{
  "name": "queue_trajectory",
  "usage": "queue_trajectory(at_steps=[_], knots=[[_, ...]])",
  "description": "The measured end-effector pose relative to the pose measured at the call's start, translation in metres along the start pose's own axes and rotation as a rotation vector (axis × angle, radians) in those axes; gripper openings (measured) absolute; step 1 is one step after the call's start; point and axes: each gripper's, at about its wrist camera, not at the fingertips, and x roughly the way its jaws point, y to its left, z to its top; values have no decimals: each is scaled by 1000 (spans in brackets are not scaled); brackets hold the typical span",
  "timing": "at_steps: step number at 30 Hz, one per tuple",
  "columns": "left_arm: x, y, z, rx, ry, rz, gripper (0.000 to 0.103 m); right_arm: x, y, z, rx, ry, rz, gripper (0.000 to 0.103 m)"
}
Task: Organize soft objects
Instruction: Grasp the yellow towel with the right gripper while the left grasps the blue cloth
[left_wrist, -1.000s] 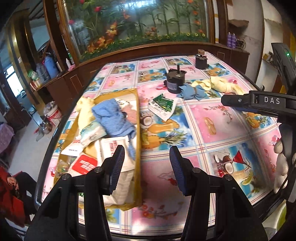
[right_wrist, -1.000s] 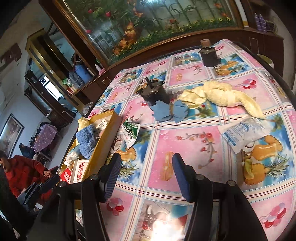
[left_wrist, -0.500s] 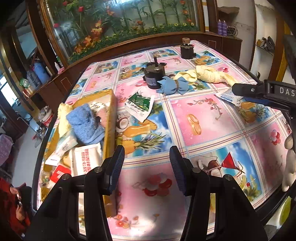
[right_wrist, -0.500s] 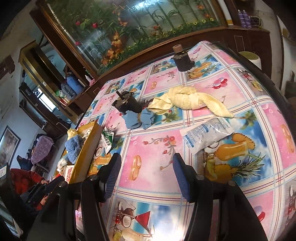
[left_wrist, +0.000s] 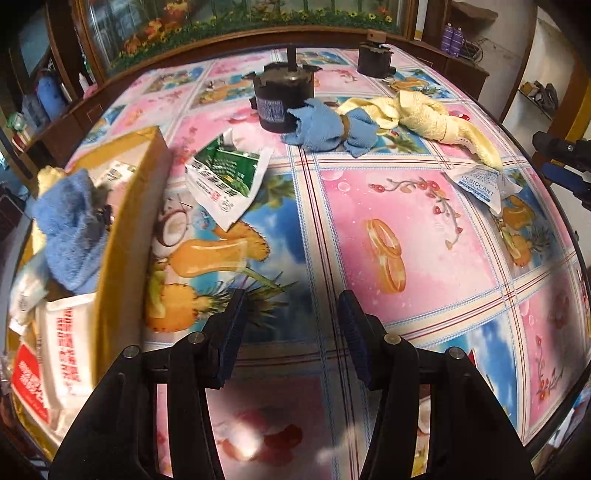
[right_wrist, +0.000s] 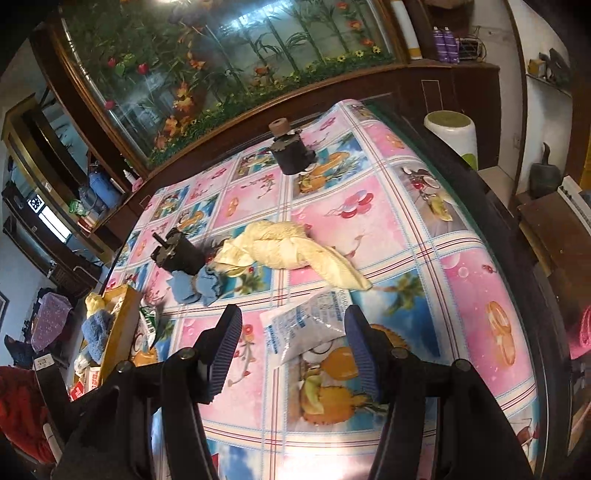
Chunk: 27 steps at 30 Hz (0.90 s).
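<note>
Fruit-print oilcloth covers the tabletop (left_wrist: 406, 206), w/ a flower-painted glass panel behind.

Left wrist view: left tool (left_wrist: 291, 332) hangs over bare cloth, jaws apart, nothing btwn them. Cardboard box (left_wrist: 129, 229) sits at left, holding a blue towel (left_wrist: 66, 236) and white/red packets. Green-white packet (left_wrist: 227, 177) lies just beside the box, long axis slanting from upper right to lower left. Blue cloth (left_wrist: 328, 127), tied at its middle like a bow, lies w/ long axis left-right, touching a dark motor (left_wrist: 282, 98). Yellow towel (left_wrist: 424, 114) is twisted, long axis running from the bow down-right to a tapered end near the desiccant pack (left_wrist: 480, 184). Second motor (left_wrist: 375, 61) stands farther back. Right tool's tip shows at the right edge.

Right wrist view: right tool (right_wrist: 293, 345) has jaws apart, not pressing anything; desiccant pack (right_wrist: 306, 328) lies on the cloth btwn the pads in view, long axis slanting up-right. Yellow towel (right_wrist: 288, 251) lies beyond it, tapered end pointing down-right. Blue cloth (right_wrist: 199, 286) and motor (right_wrist: 177, 254) are to the left, box (right_wrist: 122, 325) at far left.
</note>
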Motion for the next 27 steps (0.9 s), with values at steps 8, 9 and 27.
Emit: queue_trajectory(at_steps=[8,9,27], knots=[[8,5,2,-31,-7,-9,83,56,9,54,-79,91,-14,58],[9,5,1,-34,-10,-6,89,67,12,61,-94,110,-19,58],[6,37,79,-229,-91,-242,93,116,50,29,-234,318,12,41]])
